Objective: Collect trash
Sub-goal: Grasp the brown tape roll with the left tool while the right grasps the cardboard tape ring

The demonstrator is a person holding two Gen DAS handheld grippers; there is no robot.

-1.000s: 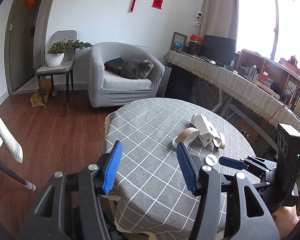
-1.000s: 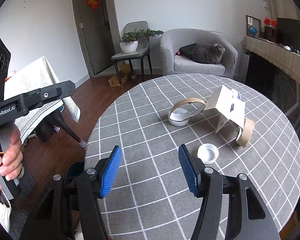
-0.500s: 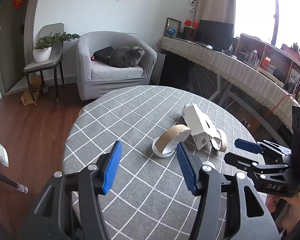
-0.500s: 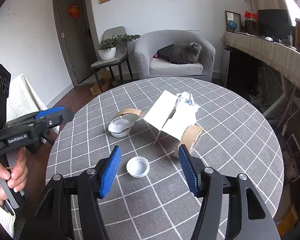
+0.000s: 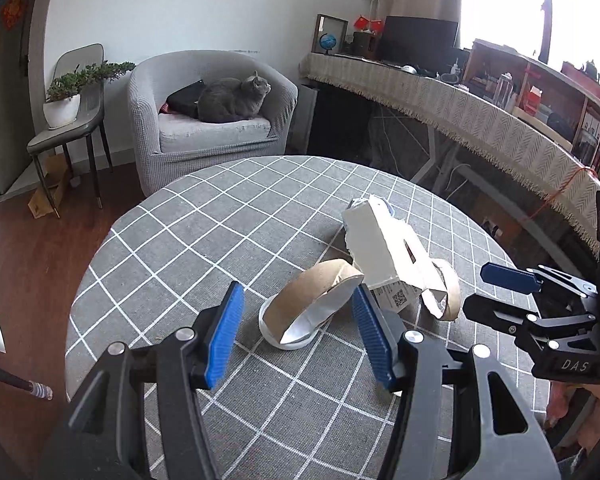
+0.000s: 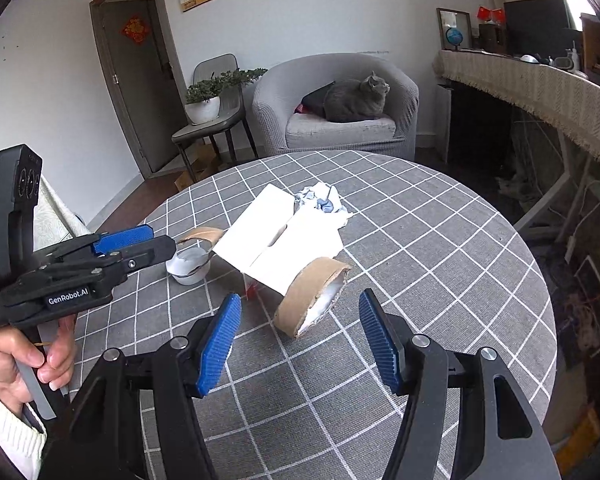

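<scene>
Daylit, bright. Window (image 5: 512, 4) upper right in left wrist view blown out white. Soft shadows on surface (image 5: 220, 232). Strong fisheye bending, dark vignette at corners. Focus sharp.

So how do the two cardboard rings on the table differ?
The left ring leans on a white lid, clear of the torn box; the right ring stands on edge, tucked under the box. The right ring's rim looks ragged, the left ring's rim neater. Both are brown outside, white inside.
</scene>
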